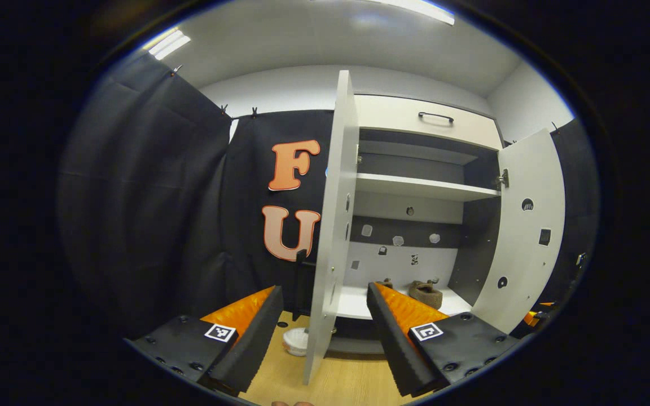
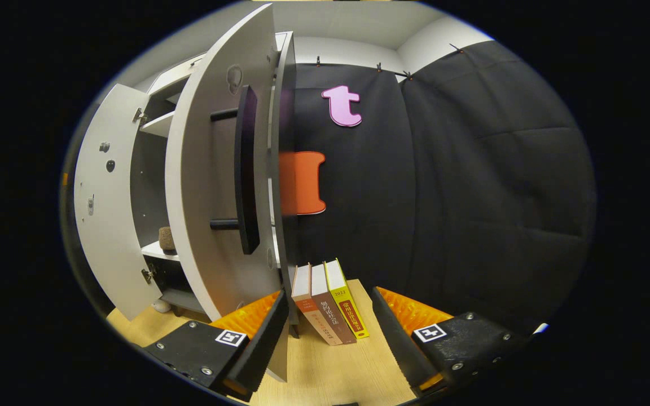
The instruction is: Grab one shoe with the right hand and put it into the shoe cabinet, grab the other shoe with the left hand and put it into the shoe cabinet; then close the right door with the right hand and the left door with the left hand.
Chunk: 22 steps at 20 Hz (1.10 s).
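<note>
The white shoe cabinet [image 1: 426,189] stands with both doors swung out. Two brown shoes [image 1: 425,293] rest on its bottom shelf; one shoe [image 2: 167,238] also peeks past the doors in the right gripper view. I see the left door [image 1: 330,225] edge-on, and its lower edge sits between the spread fingers of my left gripper [image 1: 325,341], which is open and holds nothing. The right door [image 2: 206,197] with its black bar handle [image 2: 246,169] rises just beyond my right gripper [image 2: 330,344]. That gripper is open, its left finger [image 2: 257,338] close to the door's lower edge.
Three books [image 2: 330,304] lean upright on the wooden floor [image 1: 353,383] beside the cabinet's right side. A small white round thing [image 1: 297,341] lies on the floor by the cabinet's base. A drawer with a black handle [image 1: 435,117] tops the cabinet.
</note>
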Motion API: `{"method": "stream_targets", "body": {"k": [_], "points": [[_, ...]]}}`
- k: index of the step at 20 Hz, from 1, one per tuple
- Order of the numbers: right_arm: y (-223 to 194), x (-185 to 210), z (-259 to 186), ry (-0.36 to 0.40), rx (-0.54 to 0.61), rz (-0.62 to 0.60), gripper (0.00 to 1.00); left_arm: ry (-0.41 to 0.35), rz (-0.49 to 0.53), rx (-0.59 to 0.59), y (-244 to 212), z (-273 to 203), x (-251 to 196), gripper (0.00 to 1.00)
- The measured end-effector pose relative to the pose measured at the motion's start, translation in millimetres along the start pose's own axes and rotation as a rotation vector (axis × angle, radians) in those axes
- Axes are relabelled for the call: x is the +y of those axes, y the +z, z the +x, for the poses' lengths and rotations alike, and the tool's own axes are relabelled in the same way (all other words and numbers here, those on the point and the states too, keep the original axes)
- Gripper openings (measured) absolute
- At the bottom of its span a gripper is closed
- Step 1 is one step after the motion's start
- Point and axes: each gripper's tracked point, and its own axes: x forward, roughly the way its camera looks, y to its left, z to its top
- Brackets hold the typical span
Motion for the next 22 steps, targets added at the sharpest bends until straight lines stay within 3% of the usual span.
{"method": "stream_targets", "body": {"k": [4, 9, 10, 11, 12, 22], "points": [[-2, 13, 14, 0.034, 0.009, 0.001, 0.92, 0.058, 0.055, -0.002, -33, -14, 16, 0.97], [-4, 23, 11, 0.053, 0.006, 0.003, 0.91, 0.073, 0.060, 0.008, -41, -13, 33, 0.94], [-4, 25, 10, 0.044, 0.006, 0.009, 0.98, 0.070, 0.052, 0.009, -41, -10, 34, 0.94], [-4, 27, 11, 0.045, 0.005, 0.008, 0.89, 0.064, 0.044, 0.009, -42, -8, 36, 0.95], [-6, 34, 9, 0.047, 0.003, 0.009, 0.89, 0.055, 0.041, 0.005, -41, -6, 37, 0.94], [-10, 163, 11, 0.155, -0.003, -0.009, 0.89, -0.005, 0.030, -0.031, -30, 28, 73, 0.94]]}}
